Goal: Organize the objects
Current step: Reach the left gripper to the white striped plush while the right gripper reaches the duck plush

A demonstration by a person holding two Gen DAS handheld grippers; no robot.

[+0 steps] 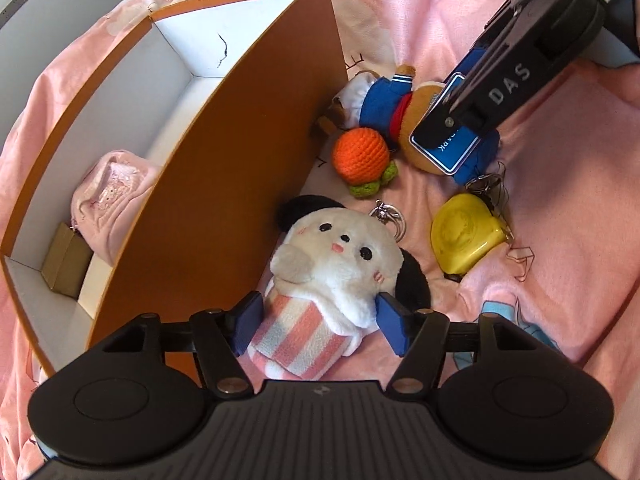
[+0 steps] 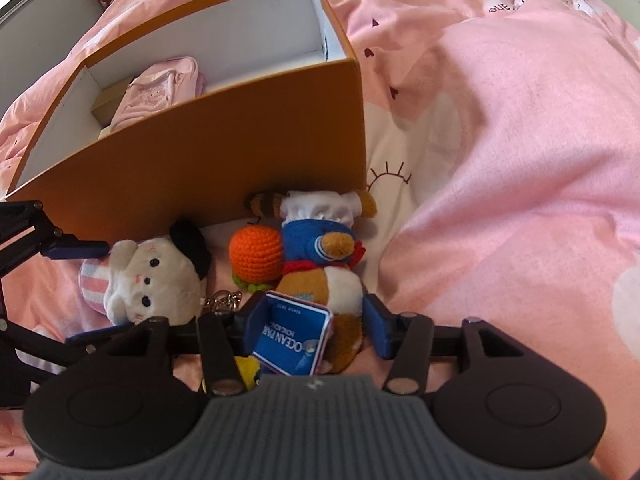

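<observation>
Both wrist views close above the bed, angled steeply down, sharing orange box and plush toys

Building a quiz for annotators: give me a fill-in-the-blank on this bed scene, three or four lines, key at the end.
1. The crocheted ball is ____ in colour.
2. The tape measure is ____ in colour.
3. The folded pink garment lies inside the ____.
4. The left claw straddles the white plush dog, whose ears are ____.

Missing words: orange; yellow; box; black
</observation>
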